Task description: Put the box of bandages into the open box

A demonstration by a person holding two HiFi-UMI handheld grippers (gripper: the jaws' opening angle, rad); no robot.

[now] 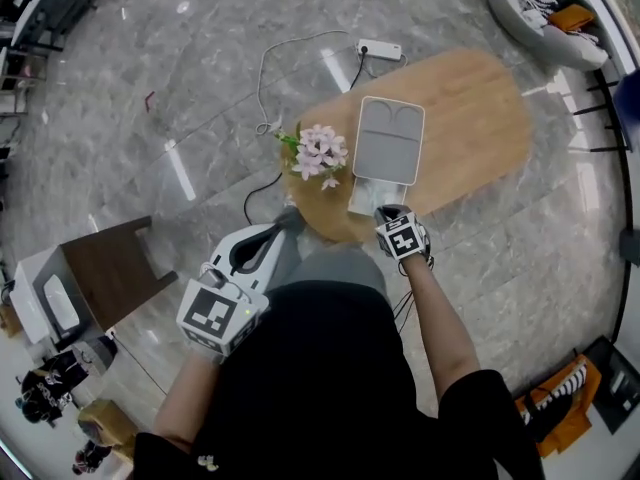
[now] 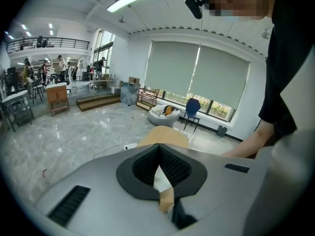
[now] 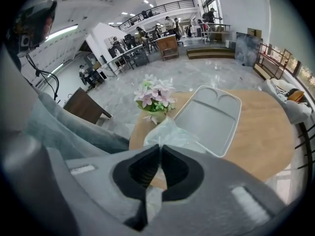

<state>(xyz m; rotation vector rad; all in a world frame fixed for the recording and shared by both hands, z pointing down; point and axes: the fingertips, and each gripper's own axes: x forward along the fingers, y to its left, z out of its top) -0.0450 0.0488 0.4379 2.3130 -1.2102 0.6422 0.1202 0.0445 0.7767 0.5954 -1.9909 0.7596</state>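
An oval wooden table [image 1: 470, 98] is seen from above on a grey marble floor [image 1: 150, 118], and the open box [image 1: 388, 140] is laid on its near half, the grey lid folded back flat so that 2 rounded recesses are shown at its far end. A pot of pink and white flowers [image 1: 320, 153] is set just beside the box, at the table's left edge. The right gripper [image 3: 160, 149] is held over the near edge of the table, close to the near end of the box, and its 2 jaws are pressed together at the tips. A pale, crinkled, translucent mass [image 3: 170, 134] is seen directly beyond those tips (whether it is pinched by them cannot be told). The left gripper [image 2: 158, 146] is kept low at the person's left side, off the table and above the floor, with its jaws likewise closed tip to tip and nothing gripped. The box of bandages cannot be picked out in any view. A white power strip [image 1: 380, 49] is left on the floor beyond the table.
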